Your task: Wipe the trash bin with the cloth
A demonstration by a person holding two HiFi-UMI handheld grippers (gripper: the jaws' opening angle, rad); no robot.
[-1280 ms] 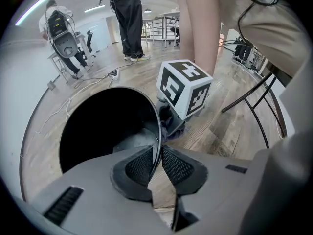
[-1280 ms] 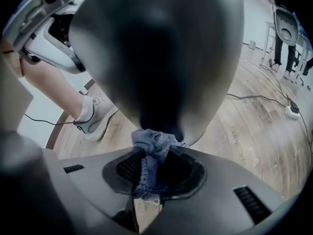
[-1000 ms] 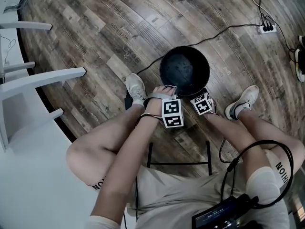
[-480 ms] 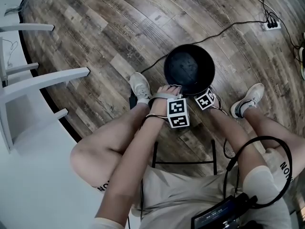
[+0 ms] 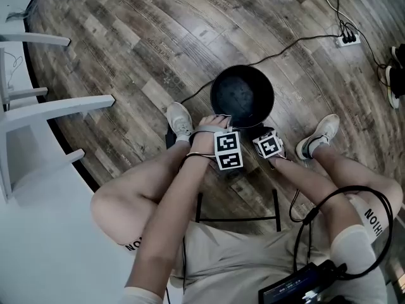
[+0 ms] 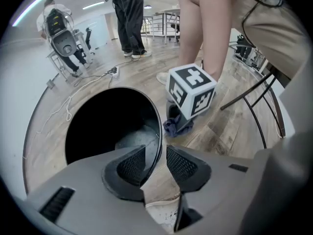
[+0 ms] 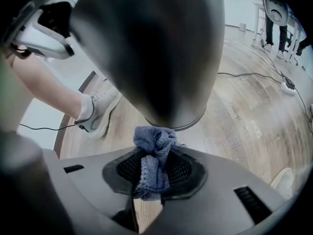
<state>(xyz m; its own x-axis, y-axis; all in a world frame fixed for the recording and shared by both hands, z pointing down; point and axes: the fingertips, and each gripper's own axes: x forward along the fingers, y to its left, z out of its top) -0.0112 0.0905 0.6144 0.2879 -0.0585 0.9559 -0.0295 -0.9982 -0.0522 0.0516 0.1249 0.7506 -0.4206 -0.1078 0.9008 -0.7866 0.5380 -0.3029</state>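
Note:
The black round trash bin [image 5: 242,68] stands on the wood floor between my feet. My left gripper [image 5: 222,117] is at its near rim. In the left gripper view the thin rim [image 6: 159,126] runs between the jaws of the left gripper [image 6: 156,163]. Those jaws have just been opening and stand open, with a gap beside the rim. My right gripper [image 5: 257,132] is low at the bin's near right side, shut on a bunched blue-grey cloth [image 7: 154,146]. The cloth [image 6: 177,124] lies by the bin's dark outer wall [image 7: 156,43] near its base.
A white chair frame [image 5: 57,106] and a pale surface fill the left. A power strip [image 5: 348,38] with a black cable trails across the floor to the bin. My shoes [image 5: 180,119] [image 5: 319,137] flank the bin. A black stool frame [image 5: 237,217] is under me.
The right gripper has drawn back slightly from the bin's side toward me. The left hand has stayed at the near rim.

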